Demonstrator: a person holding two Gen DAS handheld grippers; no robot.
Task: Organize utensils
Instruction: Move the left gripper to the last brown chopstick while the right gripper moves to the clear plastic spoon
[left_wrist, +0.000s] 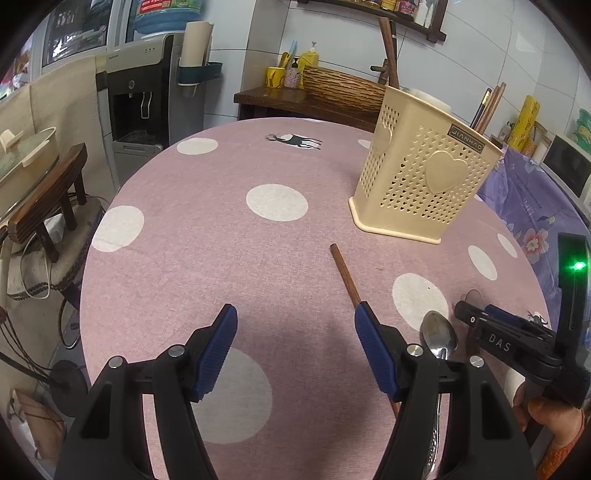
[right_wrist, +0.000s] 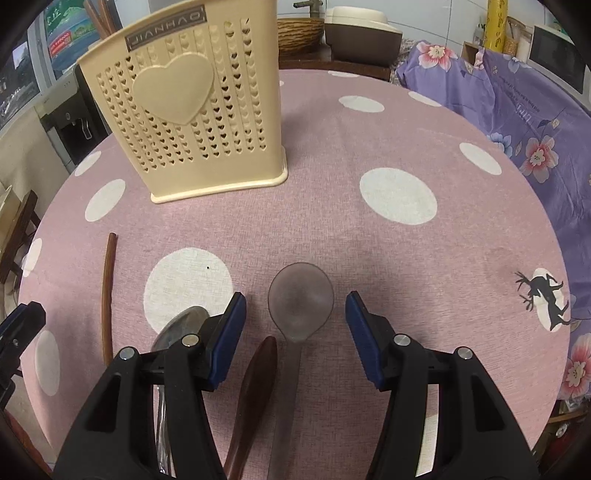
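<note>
A cream perforated utensil holder (left_wrist: 421, 173) stands on the pink dotted tablecloth; it also shows in the right wrist view (right_wrist: 195, 110), with chopsticks (left_wrist: 487, 109) standing in it. My left gripper (left_wrist: 295, 332) is open and empty over the cloth. A brown chopstick (left_wrist: 345, 275) lies by its right finger. A metal spoon (left_wrist: 437, 334) lies further right. My right gripper (right_wrist: 295, 317) is open, hovering over a translucent grey spoon (right_wrist: 301, 299). A dark brown spoon (right_wrist: 258, 373), the metal spoon (right_wrist: 181, 325) and the chopstick (right_wrist: 107, 291) lie to its left.
The round table (left_wrist: 221, 240) drops off at the left, where a wooden stool (left_wrist: 48, 199) and a water dispenser (left_wrist: 140, 92) stand. A purple floral cloth (right_wrist: 517, 122) covers something at the right. A woven basket (left_wrist: 340, 88) sits on a shelf behind.
</note>
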